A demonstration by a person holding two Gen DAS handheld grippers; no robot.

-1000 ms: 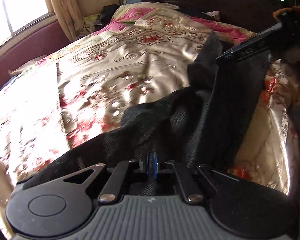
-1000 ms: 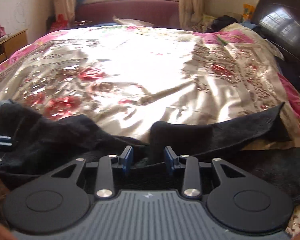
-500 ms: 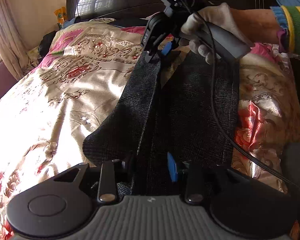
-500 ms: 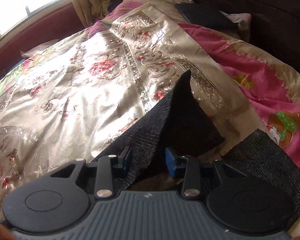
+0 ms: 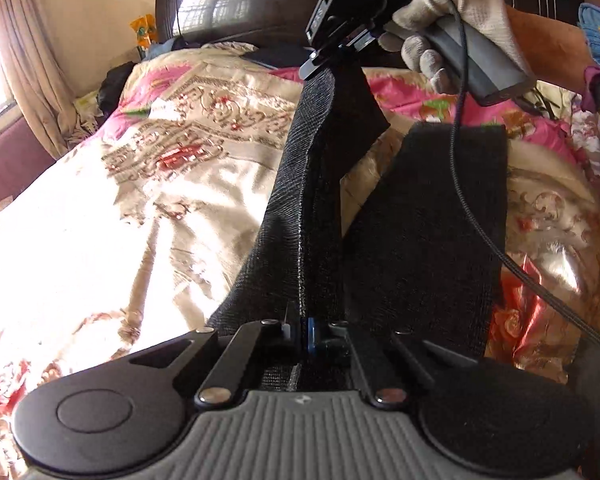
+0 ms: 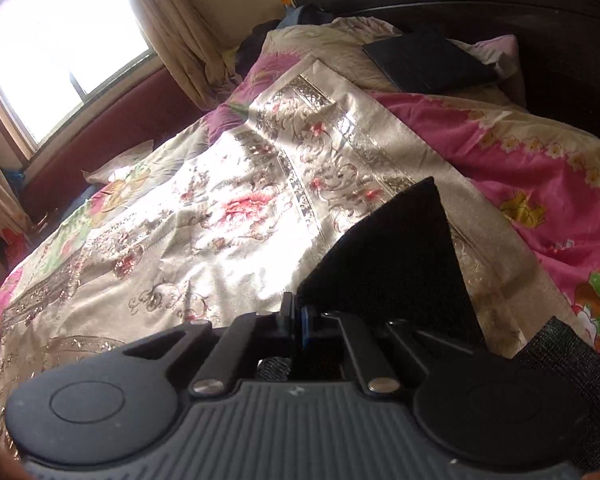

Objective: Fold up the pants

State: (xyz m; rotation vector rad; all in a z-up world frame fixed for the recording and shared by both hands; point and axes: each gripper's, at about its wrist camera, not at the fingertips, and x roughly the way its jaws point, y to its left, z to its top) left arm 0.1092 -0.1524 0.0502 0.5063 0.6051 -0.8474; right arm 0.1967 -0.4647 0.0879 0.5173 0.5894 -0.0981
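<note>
- Right now the black pants [image 5: 300,208] are held up off the bed [image 5: 148,208], one leg pulled into a long strip between the two grippers.
- The left gripper [image 5: 302,330] is pinched tight on the near end of that strip.
- The right gripper [image 5: 328,54], held by a gloved hand [image 5: 452,28], bites the far end, up high near the dark headboard [image 5: 240,8]. In its own view the right gripper [image 6: 300,326] is squeezed closed on a black corner of cloth.
- So the long way of the leg runs straight from one gripper to the other, away from the left gripper and up.
- The other leg [image 5: 432,216] lies flat on the bed, just to the right of the lifted one. I think the lifted leg has to come down on top of it, so both grippers would swing to the right together.
- Hard to see: the waist end is hidden under the left gripper, and the cable [image 5: 472,200] crosses in front of the flat leg.
</note>
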